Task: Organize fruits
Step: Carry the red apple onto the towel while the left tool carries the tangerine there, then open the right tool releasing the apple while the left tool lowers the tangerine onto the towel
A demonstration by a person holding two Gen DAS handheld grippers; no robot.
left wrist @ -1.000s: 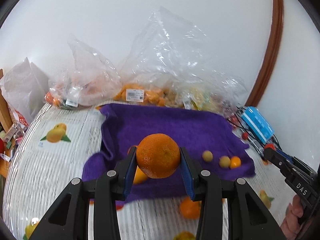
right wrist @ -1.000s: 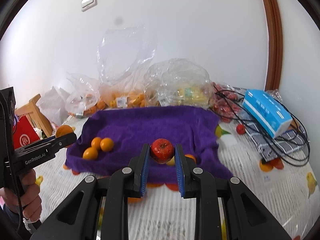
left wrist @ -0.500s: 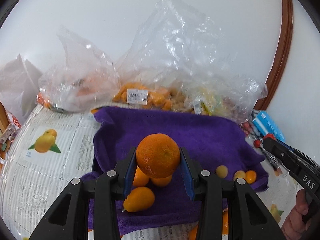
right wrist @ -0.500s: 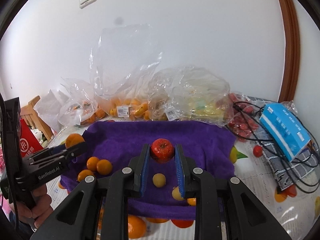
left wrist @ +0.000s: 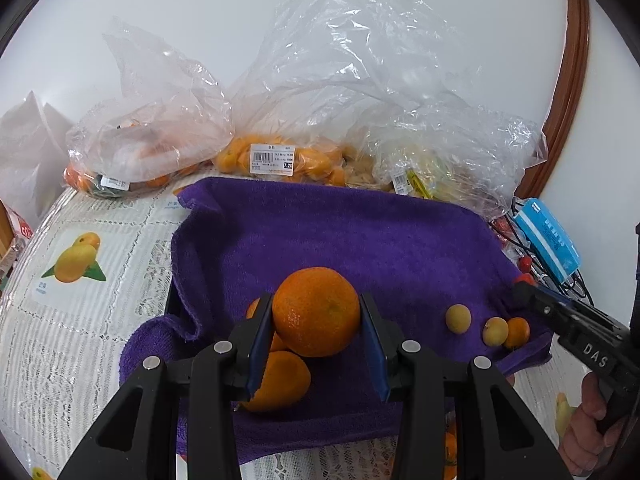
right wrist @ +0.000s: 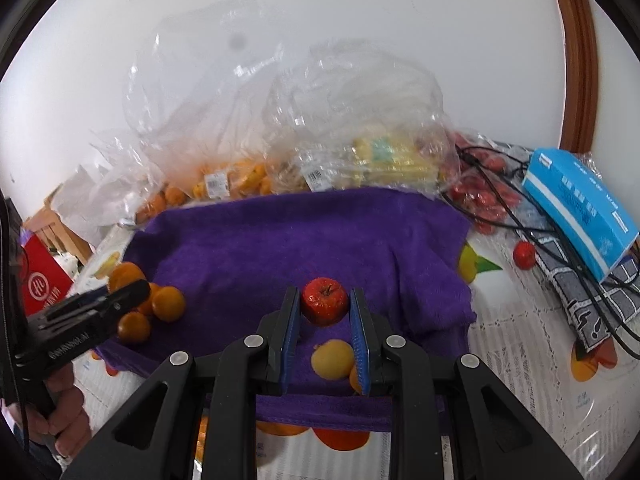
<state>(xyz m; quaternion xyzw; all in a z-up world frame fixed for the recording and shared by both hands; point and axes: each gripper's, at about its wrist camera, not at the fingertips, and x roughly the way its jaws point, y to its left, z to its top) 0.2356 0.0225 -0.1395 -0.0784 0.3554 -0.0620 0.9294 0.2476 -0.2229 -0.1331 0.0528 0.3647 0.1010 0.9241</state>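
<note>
1. Left wrist view: the left gripper (left wrist: 317, 322) pinches an orange (left wrist: 316, 311) between its blue pads, carried above the near left part of the purple towel (left wrist: 340, 240). Right below it lie other oranges (left wrist: 276, 380), so the hold looks aimed at adding this one to its own kind. Three small yellow-orange fruits (left wrist: 486, 326) sit apart on the towel's right side, which reads as sorting by type. Bags (left wrist: 280, 156) of unsorted fruit line the wall behind the towel.

2. Right wrist view: the right gripper (right wrist: 324, 312) clamps a small red fruit (right wrist: 324, 301) by its sides, stem end facing the camera, over the towel's (right wrist: 300, 240) near right area. A yellow fruit (right wrist: 332, 359) lies on the towel beneath it. The orange cluster (right wrist: 160, 306) sits at the far left, beside the other gripper's tip. A loose red fruit (right wrist: 524, 254) rests off the towel near the cables (right wrist: 560, 256) and blue box (right wrist: 580, 208); I'd judge it remains to be gathered.
</note>
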